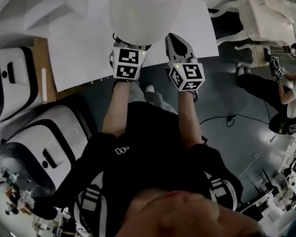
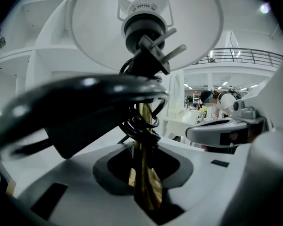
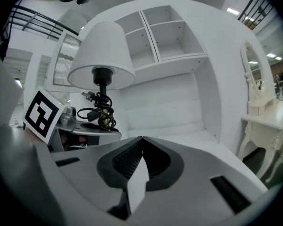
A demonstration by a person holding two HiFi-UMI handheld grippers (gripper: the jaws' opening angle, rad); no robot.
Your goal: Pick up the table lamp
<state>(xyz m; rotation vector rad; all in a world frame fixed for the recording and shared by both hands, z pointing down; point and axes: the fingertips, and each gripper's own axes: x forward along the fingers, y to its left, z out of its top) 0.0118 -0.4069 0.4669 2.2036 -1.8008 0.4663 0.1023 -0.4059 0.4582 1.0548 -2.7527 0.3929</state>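
Lamp position: we place the lamp (image 1: pixel 144 6) over the near edge of the bench (image 1: pixel 79 53), about midway along it. The foot is hidden, so we cannot tell whether it stands on the bench or hangs clear.

Left claw (image 2: pixel 142 164): closed on the lamp's brass stem (image 2: pixel 144 112), with the grip low on the stem, just under the bundled cord (image 2: pixel 140 128).

Right claw (image 3: pixel 140 142): jaws together with nothing between them. It is level with the left claw and apart from the lamp.

Bearing: from the right claw the lamp lies off to the left and a little ahead. From the left claw it lies dead ahead, in the jaws. The left hand is the nearer one, being on the lamp.

Long axis: the stem runs upright and crosses the left claw's jaws roughly square.

Pointing: the shade (image 2: pixel 188 27) is uppermost with its open mouth facing down at the left claw, and the foot end is downward. The plug (image 2: pixel 153 55) sticks out from the cord bundle just beneath the shade, prongs toward the right.

Step, as we judge it: the grasp is made and the raise is what counts now. It wants a straight pull upward along the stem.

Risk, our guess: the wide shade sits high above a low grip on a smooth stem, so the lamp may lean or slip. The free right claw is placed to steady it.
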